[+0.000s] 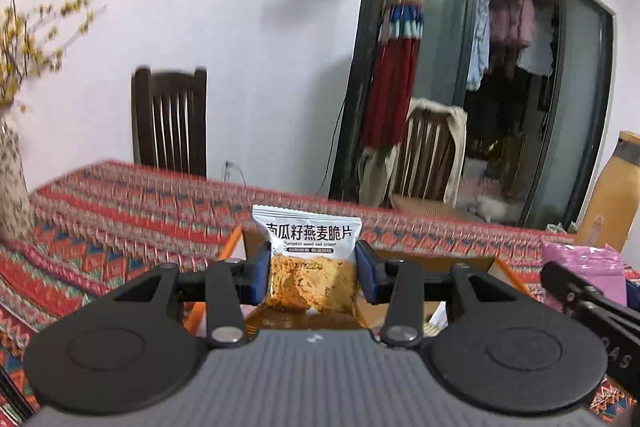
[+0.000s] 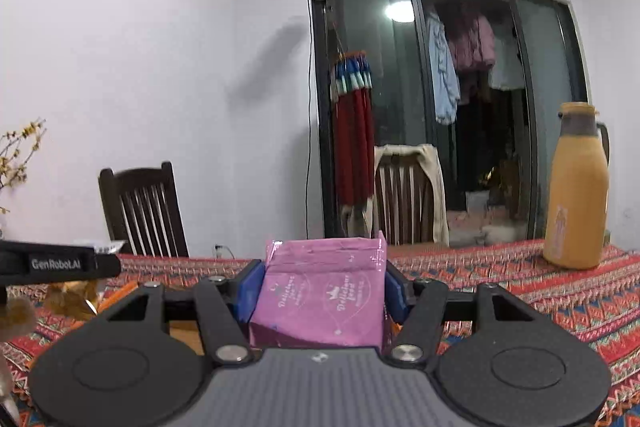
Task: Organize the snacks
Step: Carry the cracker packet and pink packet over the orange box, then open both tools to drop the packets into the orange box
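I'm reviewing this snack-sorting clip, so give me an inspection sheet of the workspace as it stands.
Surface: table under a patterned red tablecloth.
Job's things: white oat crisp packet; pink snack pack; orange-rimmed box below, contents unclear.
Clutter: yellow thermos jug; vase of yellow-flowered branches.
Grippers: left gripper shut on the oat crisp packet; right gripper shut on the pink snack pack.
Cables: black cord down the door frame.
Surroundings: two wooden chairs, glass sliding door, hanging laundry.
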{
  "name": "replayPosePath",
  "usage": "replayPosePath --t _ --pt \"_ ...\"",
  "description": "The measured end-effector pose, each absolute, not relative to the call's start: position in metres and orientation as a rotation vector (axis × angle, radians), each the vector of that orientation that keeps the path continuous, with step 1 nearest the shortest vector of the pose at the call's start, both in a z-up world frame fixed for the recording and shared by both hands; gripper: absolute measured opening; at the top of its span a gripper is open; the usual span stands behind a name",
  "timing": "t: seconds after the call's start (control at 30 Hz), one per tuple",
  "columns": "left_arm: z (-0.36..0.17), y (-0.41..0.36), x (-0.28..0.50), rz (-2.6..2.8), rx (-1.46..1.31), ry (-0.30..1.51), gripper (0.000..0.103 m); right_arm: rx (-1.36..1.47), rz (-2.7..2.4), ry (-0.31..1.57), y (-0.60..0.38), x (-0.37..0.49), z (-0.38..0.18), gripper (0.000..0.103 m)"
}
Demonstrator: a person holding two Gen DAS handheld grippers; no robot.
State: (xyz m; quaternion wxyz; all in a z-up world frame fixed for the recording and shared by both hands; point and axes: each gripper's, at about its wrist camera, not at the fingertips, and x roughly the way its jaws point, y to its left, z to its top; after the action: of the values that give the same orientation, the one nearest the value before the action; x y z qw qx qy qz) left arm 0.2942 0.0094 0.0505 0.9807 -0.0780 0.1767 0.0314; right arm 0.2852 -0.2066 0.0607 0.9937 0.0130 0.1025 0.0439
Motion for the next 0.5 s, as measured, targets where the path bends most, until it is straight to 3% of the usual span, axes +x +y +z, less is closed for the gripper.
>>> replayPosePath --t 0.5 --pt "0.038 -0.001 0.294 0.056 -0.108 0.360 0.044 0.025 0.073 0.263 -0.203 0.290 0.044 0.061"
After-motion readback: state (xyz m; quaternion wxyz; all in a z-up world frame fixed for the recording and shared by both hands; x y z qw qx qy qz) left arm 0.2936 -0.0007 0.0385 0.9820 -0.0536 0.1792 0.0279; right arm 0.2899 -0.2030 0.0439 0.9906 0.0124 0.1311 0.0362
